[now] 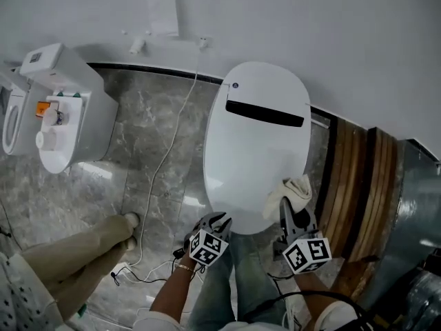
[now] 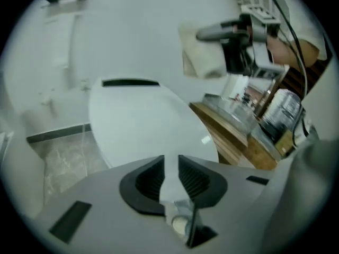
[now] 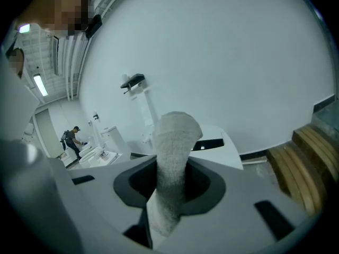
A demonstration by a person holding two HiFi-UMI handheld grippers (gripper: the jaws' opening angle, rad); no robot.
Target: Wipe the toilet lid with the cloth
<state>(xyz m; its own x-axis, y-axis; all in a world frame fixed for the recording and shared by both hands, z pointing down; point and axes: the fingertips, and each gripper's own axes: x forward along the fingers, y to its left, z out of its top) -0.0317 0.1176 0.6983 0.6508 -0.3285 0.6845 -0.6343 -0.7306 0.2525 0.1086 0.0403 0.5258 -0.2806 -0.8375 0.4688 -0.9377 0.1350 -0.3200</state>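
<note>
We find the left hand-held gripper (image 1: 212, 223) at the near left edge of the toilet lid (image 1: 258, 143), and the lid stretches ahead of it toward the wall (image 1: 310, 19). To its right, the right hand-held gripper (image 1: 291, 211) sits over the lid's near right edge, with the cloth (image 1: 289, 192) between its jaws and sticking out ahead of them. Right of that hand-held gripper, wooden boards (image 1: 358, 185) lie beside the toilet. Left of the left hand-held gripper, a cable (image 1: 160, 164) runs over the floor (image 1: 131, 143) toward the wall. Farther left stands a second toilet (image 1: 69, 109). Nearer to us on that side is a person's leg (image 1: 83, 250).
</note>
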